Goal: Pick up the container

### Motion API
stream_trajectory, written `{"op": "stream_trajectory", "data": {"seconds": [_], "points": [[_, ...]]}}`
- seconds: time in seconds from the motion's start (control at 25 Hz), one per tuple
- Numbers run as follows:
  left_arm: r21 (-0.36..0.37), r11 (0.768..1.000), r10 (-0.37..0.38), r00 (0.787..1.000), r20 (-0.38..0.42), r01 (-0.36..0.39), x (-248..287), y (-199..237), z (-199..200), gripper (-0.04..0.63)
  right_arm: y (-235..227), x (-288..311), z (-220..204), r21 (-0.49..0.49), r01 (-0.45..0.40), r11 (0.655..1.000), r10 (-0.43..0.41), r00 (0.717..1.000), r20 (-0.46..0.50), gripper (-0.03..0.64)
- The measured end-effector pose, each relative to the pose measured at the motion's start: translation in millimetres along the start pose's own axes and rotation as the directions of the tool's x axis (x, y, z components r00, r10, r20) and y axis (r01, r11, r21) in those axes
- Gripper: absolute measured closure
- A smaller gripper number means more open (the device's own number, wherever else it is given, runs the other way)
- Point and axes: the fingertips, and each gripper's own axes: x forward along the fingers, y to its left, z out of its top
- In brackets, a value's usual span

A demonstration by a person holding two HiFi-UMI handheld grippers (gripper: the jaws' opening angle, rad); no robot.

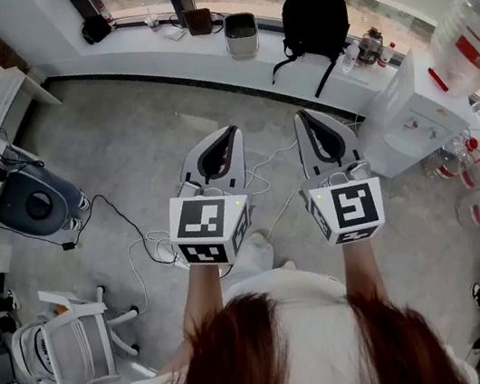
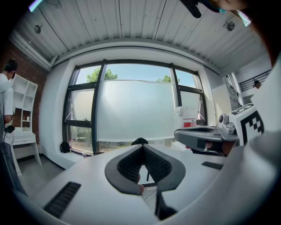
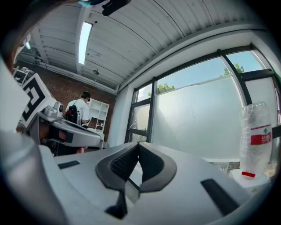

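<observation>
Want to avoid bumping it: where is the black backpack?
Head view, top, right of centre: the black backpack sits on the window ledge, right of the grey bin.

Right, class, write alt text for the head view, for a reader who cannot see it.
Seen from above, a person holds the left gripper and right gripper side by side over a grey floor, jaws shut and empty. Ahead, a window ledge carries a black backpack and a grey bin.

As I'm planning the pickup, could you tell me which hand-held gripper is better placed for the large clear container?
Probably the right hand-held gripper: the large clear container stands on the person's right, nearer it than the left hand-held gripper. Both are shut and empty.
</observation>
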Motion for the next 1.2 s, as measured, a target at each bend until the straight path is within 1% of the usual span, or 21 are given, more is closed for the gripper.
{"op": "stream_trajectory", "data": {"seconds": [0.16,0.32,0.4,0.52,1.0,1.2], "points": [[-0.002,1.0,-0.003,1.0,0.001,0.003,7.5,14.9,0.6,0.578,1.1,14.6,-0.6,0.006,0.008,1.0,-0.008,1.0,0.003,0.592],[-0.005,1.0,-0.008,1.0,0.001,0.008,16.0,29.6,-1.1,0.578,3.3,28.2,0.7,0.061,-0.003,0.998,0.001,0.999,0.036,0.592],[-0.003,1.0,-0.014,1.0,0.002,0.014,20.9,36.0,-1.8,0.578,3.9,35.4,-0.6,0.063,0.001,0.998,-0.004,0.999,0.038,0.592],[-0.004,1.0,-0.026,1.0,0.011,0.026,29.8,47.4,-0.4,0.578,4.9,48.2,-1.8,0.051,0.013,0.999,-0.015,0.999,0.035,0.592],[-0.015,0.999,-0.049,0.998,0.03,0.049,49.4,99.5,2.2,0.578,23.0,90.1,-5.9,0.067,0.042,0.997,-0.042,0.999,-0.008,0.592],[-0.022,0.998,-0.05,0.998,0.032,0.05,57.9,110.2,0.8,0.578,23.0,103.9,-10.0,0.112,0.036,0.993,-0.034,0.999,-0.016,0.592]]}}
